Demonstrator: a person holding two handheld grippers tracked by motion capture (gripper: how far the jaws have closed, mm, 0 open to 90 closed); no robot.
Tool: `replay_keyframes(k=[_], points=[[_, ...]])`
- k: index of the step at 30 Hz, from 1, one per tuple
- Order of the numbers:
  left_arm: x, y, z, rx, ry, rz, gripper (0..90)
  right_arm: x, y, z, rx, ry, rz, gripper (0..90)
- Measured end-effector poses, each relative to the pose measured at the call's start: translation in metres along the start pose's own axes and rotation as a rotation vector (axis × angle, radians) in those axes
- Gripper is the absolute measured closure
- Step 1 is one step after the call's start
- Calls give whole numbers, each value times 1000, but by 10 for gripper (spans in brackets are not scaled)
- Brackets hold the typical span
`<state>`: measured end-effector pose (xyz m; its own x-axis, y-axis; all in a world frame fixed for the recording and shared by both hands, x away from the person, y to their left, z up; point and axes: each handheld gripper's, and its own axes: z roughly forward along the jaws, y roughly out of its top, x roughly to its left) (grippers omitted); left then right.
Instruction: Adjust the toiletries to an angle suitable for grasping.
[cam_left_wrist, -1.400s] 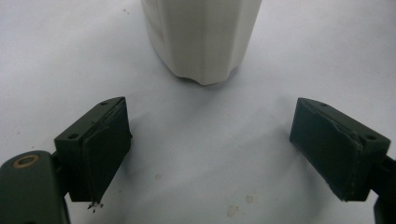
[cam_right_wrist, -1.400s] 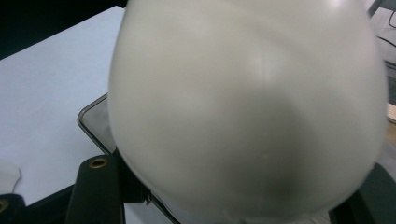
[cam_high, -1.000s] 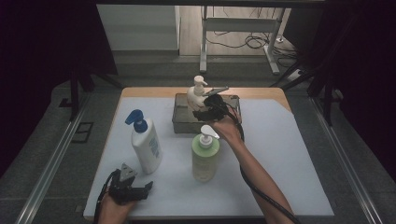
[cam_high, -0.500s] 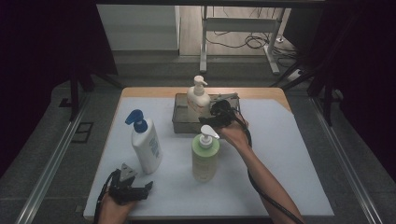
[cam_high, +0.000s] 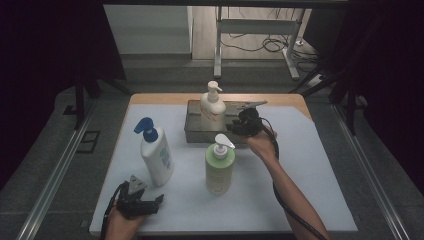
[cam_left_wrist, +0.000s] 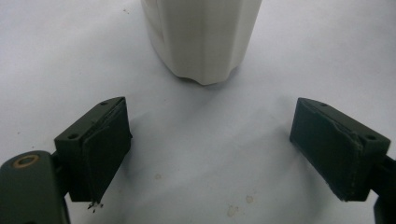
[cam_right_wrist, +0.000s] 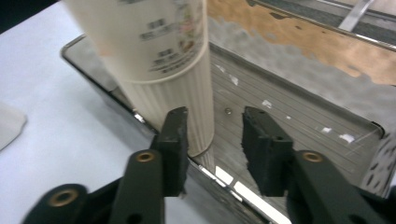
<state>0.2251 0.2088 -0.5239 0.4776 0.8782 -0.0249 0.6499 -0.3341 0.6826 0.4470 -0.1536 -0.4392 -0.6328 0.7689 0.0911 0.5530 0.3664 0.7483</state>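
White sheeting covers the table (cam_high: 300, 190), and from the high view a cream pump bottle (cam_high: 212, 107) stands upright in the metal tray (cam_high: 192, 131) at the far edge. That one looks delivered. The right gripper (cam_high: 239, 125) sits just beside it at the tray's front rim. Two bottles wait outside on the sheet: a green-bodied one (cam_high: 219, 165) near the middle, a blue-capped white one (cam_high: 155, 152) to its left. The left gripper (cam_high: 150, 204) rests low at the near edge.

Left gripper view: jaws spread wide, nothing between them, the white bottle's base (cam_left_wrist: 203, 39) just ahead.

Right gripper view: jaws parted, released, with the cream bottle (cam_right_wrist: 163, 60) standing beyond the left jaw on the ribbed tray floor (cam_right_wrist: 289, 116). I'd call it one placed, two to go.
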Motion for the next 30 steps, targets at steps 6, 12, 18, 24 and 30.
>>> replay_keyframes(k=[6, 12, 18, 24, 30], points=[[0, 0, 0, 0, 0, 0, 121, 1, 6, 10, 15, -51, 12, 813], [0, 0, 0, 0, -1, 0, 122, 5, 13, 25, 27, -70, 28, 894], [0, 0, 0, 0, 0, 0, 121, 3, 15, 37, 52, -84, 53, 895], [0, 0, 0, 0, -1, -1, 121, 3, 15, 46, 74, -100, 54, 895], [0, 0, 0, 0, -1, -1, 121, 8, 16, 50, 89, -86, 44, 895]])
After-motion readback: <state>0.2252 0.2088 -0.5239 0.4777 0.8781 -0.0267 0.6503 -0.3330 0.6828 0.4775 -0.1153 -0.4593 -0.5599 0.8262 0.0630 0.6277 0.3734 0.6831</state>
